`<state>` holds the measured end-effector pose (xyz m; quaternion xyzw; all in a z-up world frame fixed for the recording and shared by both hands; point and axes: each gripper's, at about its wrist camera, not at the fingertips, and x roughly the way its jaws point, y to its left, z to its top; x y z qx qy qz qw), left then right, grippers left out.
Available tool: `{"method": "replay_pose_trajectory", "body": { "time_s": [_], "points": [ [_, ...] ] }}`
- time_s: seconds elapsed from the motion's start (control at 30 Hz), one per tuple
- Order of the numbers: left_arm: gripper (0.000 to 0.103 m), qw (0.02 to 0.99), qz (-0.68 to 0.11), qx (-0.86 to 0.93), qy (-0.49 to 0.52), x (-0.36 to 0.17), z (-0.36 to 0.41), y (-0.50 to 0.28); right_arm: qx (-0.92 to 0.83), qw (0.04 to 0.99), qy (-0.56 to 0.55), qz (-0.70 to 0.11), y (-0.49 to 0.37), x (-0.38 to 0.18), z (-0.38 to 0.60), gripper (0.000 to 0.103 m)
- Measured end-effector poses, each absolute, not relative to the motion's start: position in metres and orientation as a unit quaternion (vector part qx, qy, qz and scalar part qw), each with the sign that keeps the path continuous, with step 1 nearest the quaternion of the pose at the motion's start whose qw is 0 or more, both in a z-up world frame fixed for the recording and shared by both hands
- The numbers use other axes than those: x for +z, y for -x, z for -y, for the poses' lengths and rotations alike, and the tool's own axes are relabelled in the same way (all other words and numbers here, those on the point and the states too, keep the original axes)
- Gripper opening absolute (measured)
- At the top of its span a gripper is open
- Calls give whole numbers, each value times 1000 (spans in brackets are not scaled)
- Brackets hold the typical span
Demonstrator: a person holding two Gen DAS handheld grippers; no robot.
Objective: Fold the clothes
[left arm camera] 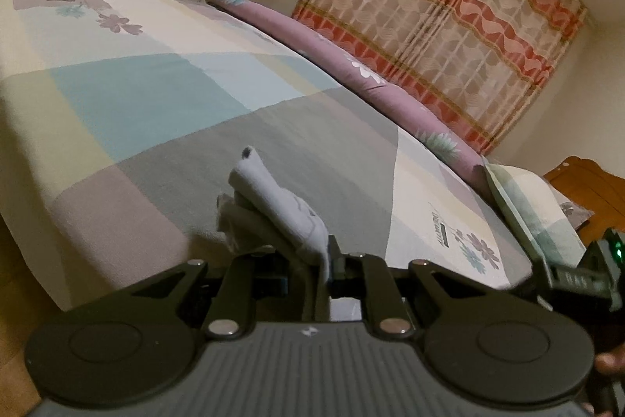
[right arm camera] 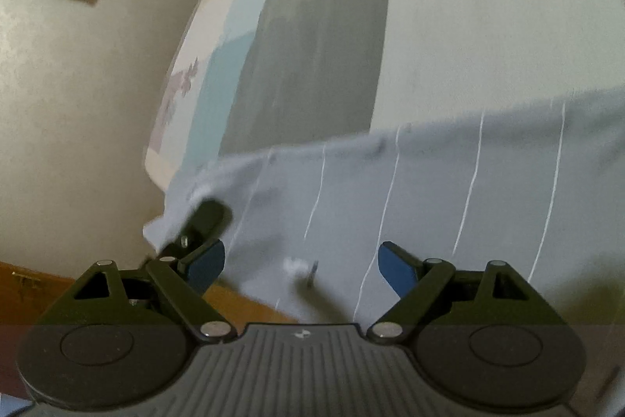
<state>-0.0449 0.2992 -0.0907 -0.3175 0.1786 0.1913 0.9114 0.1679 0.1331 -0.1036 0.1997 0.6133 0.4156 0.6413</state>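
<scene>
Pinching a bunched fold of the pale blue garment [left arm camera: 281, 206], the left gripper [left arm camera: 316, 261] holds nearly closed above the patchwork bedspread [left arm camera: 156, 97]. The right gripper [right arm camera: 300, 264] gapes wide, empty, over the garment's striped cloth spread on the bed's edge.

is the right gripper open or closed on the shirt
Open: the right gripper has its blue pads wide apart above the striped garment, gripping nothing.

Your left gripper [left arm camera: 312, 261] is black, with ribbed grey housing and silver rivets. Your right gripper [right arm camera: 300, 262] matches, with blue fingertip pads [right arm camera: 396, 266].
</scene>
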Motion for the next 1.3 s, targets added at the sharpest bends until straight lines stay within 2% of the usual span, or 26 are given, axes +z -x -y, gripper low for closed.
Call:
{"method": "replay_pose_trajectory", "body": {
  "time_s": [0.17, 0.5, 0.77, 1.03, 1.3],
  "points": [
    [14, 916, -177, 187, 308, -83, -294, 47, 431, 622, -186, -627, -155, -106, -134, 91],
    [14, 935, -174, 149, 270, -53, -271, 37, 375, 727, -196, -541, -202, -61, -31, 91],
    [14, 948, -179, 103, 244, -29, -240, 19, 324, 757, -252, -508, -216, -50, 64, 92],
    [14, 957, -194, 57, 208, -14, -201, -8, 297, 758, -307, -492, -207, -56, 107, 92],
    [14, 956, -233, 13, 179, -24, -159, -39, 278, 767, -335, -472, -205, -54, 132, 92]
  ]
}}
